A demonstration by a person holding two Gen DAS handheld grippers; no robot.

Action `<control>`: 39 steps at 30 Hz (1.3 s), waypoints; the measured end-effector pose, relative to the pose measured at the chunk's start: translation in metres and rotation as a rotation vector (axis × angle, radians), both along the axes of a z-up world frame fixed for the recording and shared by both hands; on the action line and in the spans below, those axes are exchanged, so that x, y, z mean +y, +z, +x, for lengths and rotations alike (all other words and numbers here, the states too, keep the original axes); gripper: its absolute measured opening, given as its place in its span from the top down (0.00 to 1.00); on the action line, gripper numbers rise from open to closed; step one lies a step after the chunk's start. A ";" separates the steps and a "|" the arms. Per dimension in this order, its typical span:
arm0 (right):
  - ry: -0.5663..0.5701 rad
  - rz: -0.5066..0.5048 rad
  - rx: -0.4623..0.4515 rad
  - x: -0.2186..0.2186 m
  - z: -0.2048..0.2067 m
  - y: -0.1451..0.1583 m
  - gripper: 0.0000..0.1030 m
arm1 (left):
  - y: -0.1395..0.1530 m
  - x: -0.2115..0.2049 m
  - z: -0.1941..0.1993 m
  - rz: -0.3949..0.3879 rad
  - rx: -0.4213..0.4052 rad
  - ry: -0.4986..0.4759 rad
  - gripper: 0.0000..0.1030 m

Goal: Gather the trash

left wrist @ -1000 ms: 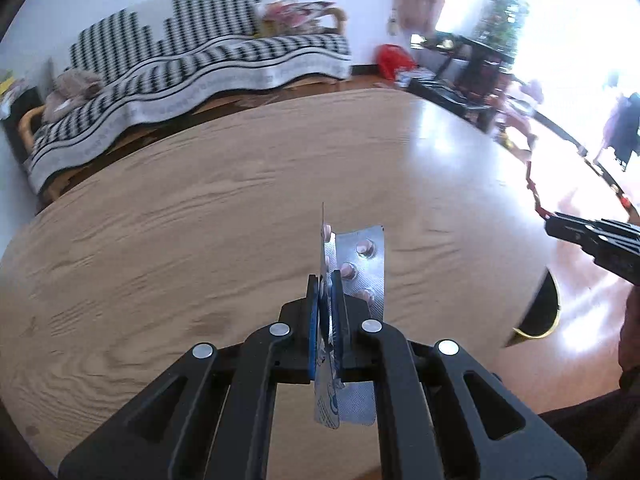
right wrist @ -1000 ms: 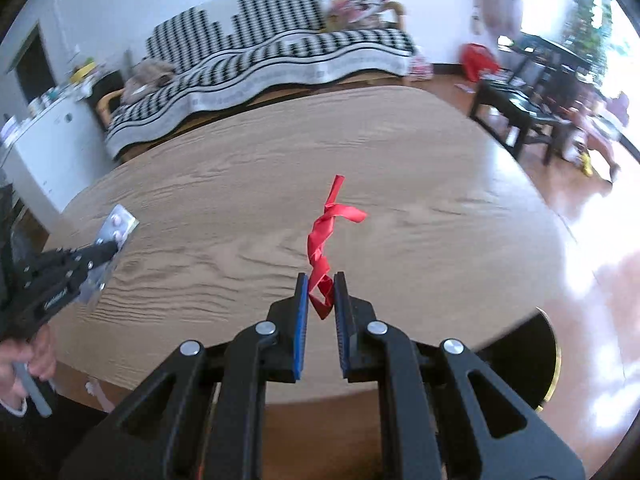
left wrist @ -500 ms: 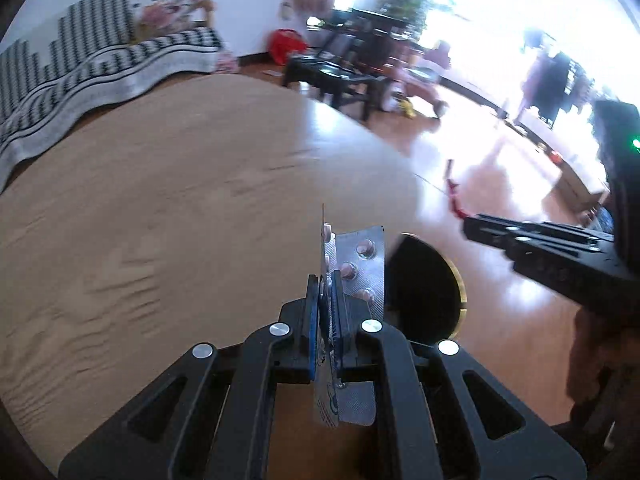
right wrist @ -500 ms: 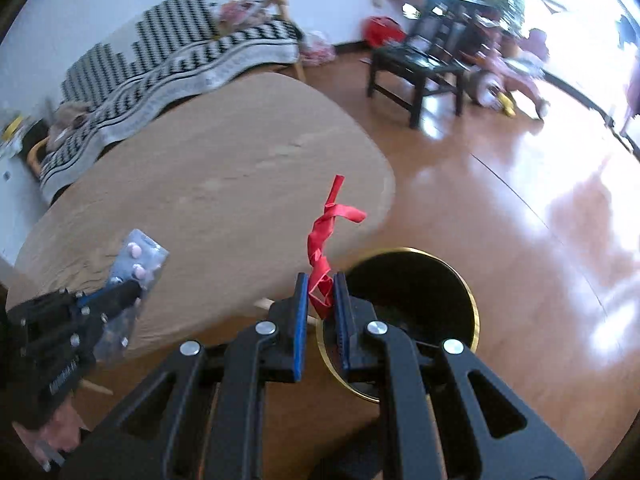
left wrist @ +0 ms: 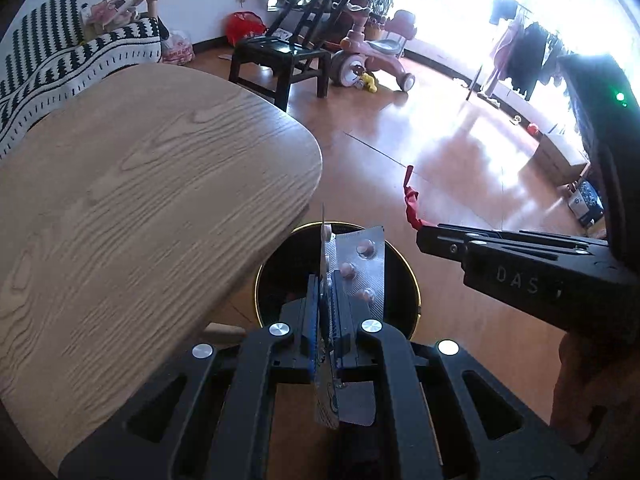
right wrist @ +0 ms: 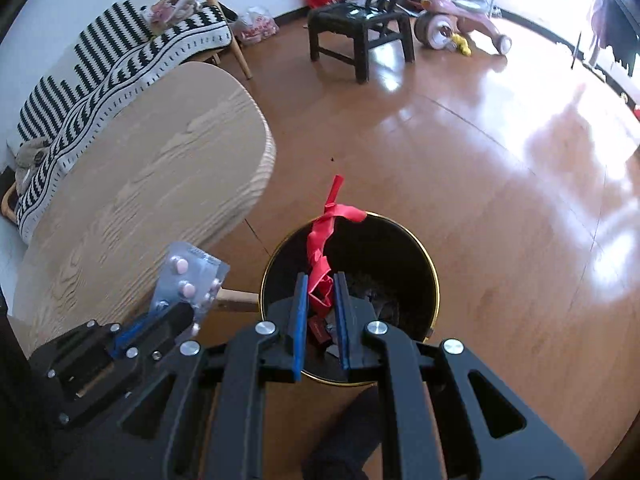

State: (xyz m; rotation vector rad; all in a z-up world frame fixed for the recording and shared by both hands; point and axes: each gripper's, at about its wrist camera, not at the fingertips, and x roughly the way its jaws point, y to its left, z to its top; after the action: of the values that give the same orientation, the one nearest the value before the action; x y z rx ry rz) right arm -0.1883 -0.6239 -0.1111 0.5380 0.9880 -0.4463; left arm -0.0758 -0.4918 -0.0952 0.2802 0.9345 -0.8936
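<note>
**Both hand-held grippers loaded, over the bin**

I see the wooden floor (right wrist: 500,184) filling most of the right wrist view, with the oval wooden tabletop (left wrist: 140,200) to the left and a striped sofa (right wrist: 120,48) beyond it at the far left. A dark chair (right wrist: 360,28) and a pink ride-on toy (right wrist: 464,24) stand far off.

Near me, just right of the tabletop's edge, a black trash bin (right wrist: 430,276) with a gold rim sits on the floor; there is some dark litter inside.

My left hand-held gripper (left wrist: 324,320) is clamped tight on a silver blister pack (left wrist: 360,268) with pink pills, held upright above the bin's left side. My right hand-held gripper (right wrist: 322,312) is nearly closed, pinching the lower end of a crumpled red ribbon (right wrist: 324,240) that stands up over the bin's mouth.
</note>
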 end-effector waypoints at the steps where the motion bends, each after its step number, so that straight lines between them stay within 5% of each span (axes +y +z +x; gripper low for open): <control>1: -0.006 0.010 0.001 -0.002 -0.001 -0.001 0.87 | -0.001 -0.002 0.001 0.004 0.001 0.000 0.95; 21: -0.092 0.065 -0.004 -0.029 -0.005 -0.004 0.87 | -0.015 -0.019 0.010 0.004 0.047 -0.018 0.95; 23: -0.115 0.070 -0.004 -0.031 -0.008 -0.004 0.77 | -0.017 -0.022 0.011 0.001 0.054 -0.019 0.94; 24: -0.127 0.071 -0.008 -0.032 -0.010 -0.004 0.57 | -0.018 -0.022 0.012 0.002 0.059 -0.023 0.92; 25: -0.136 0.063 -0.016 -0.033 -0.013 -0.002 0.45 | -0.018 -0.022 0.012 0.005 0.061 -0.024 0.88; 26: -0.142 0.051 -0.024 -0.033 -0.014 0.001 0.33 | -0.018 -0.021 0.012 0.003 0.062 -0.024 0.72; 27: -0.148 0.036 -0.032 -0.033 -0.015 0.004 0.33 | -0.017 -0.021 0.013 -0.003 0.063 -0.020 0.50; 28: -0.151 0.027 -0.040 -0.032 -0.016 0.008 0.33 | -0.015 -0.019 0.014 -0.021 0.065 -0.013 0.43; 35: -0.128 -0.057 -0.123 -0.008 -0.007 0.045 0.21 | 0.015 0.014 0.016 -0.073 0.038 -0.001 0.17; 39: -0.039 -0.121 -0.192 0.035 0.016 0.075 0.15 | 0.049 0.081 0.031 -0.061 -0.074 0.080 0.11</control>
State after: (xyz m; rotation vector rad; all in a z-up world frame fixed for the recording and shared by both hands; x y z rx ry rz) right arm -0.1719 -0.5894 -0.0357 0.4816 0.7627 -0.4766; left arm -0.0447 -0.4108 -0.0463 0.2203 0.8427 -0.8313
